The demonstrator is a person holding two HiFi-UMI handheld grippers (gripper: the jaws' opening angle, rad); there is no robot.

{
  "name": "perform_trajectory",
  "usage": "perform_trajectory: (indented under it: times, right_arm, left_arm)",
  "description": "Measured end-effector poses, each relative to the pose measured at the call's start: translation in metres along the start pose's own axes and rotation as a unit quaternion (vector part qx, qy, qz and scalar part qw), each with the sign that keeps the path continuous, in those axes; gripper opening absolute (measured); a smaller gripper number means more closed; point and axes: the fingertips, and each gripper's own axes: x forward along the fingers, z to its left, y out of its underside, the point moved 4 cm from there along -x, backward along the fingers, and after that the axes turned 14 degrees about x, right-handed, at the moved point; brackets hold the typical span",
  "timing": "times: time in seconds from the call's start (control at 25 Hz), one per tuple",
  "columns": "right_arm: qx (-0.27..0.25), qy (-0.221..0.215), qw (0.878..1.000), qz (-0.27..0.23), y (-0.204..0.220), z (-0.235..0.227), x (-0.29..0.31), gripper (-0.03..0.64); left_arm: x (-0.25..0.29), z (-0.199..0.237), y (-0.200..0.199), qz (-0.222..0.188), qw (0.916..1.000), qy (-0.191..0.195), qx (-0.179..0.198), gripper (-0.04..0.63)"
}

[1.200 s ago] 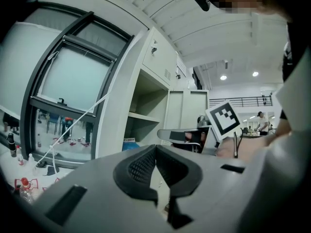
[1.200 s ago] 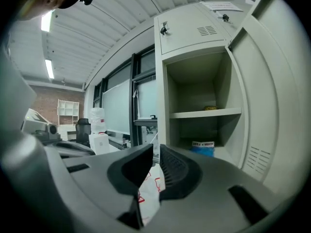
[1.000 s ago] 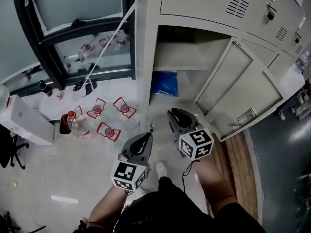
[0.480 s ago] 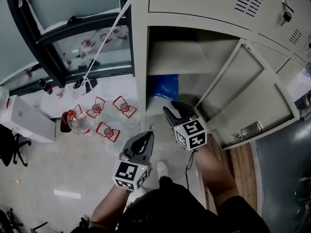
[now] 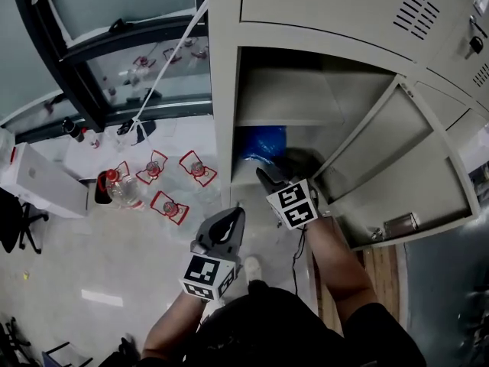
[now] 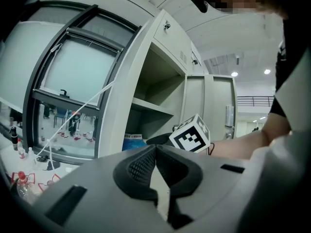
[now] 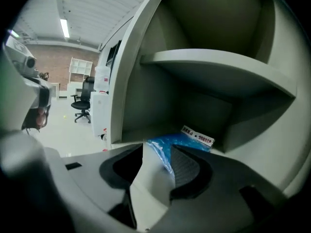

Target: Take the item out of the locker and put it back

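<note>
A blue plastic bag (image 5: 260, 142) lies on the floor of the open locker's lower compartment, under the shelf (image 5: 281, 98). My right gripper (image 5: 281, 173) reaches into the mouth of that compartment. In the right gripper view its jaws (image 7: 158, 152) stand apart, having just been opening. The blue bag (image 7: 181, 141) lies just past the tips, with a corner of its plastic showing in the gap, and the pads are not pressing on it. My left gripper (image 5: 231, 216) hangs lower, outside the locker, over the floor. Its tips (image 6: 155, 148) meet with nothing held.
The locker door (image 5: 390, 167) swings open at the right, close to my right arm. On the floor at the left stand several bottles in red holders (image 5: 157, 182), a white box (image 5: 42, 182) and a dark window frame (image 5: 114, 52). An office chair (image 7: 82, 103) stands far off.
My right gripper has moved forward and down to the lower compartment's mouth, rolled, and its jaws have opened. The left gripper has shifted slightly.
</note>
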Motion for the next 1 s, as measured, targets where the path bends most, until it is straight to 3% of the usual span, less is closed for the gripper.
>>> perform_trajectory:
  times: [0.4, 0.6, 0.76, 1.0]
  right_arm:
    - [-0.096, 0.006, 0.993, 0.062, 0.01, -0.009, 0.033, 0.208]
    - [-0.103, 0.006, 0.991, 0.083, 0.01, -0.012, 0.044, 0.212]
    - [-0.095, 0.008, 0.991, 0.095, 0.009, -0.017, 0.05, 0.183]
    - [-0.083, 0.012, 0.991, 0.101, 0.012, -0.017, 0.055, 0.076]
  left_arm:
    - [0.016, 0.008, 0.002, 0.0, 0.9999, -0.011, -0.006, 0.005]
    - [0.016, 0.01, 0.003, 0.001, 0.9999, -0.014, -0.008, 0.005]
    - [0.015, 0.012, 0.005, 0.002, 0.9998, -0.016, -0.01, 0.005]
    - [0.011, 0.015, 0.007, 0.003, 0.9997, -0.019, -0.012, 0.005]
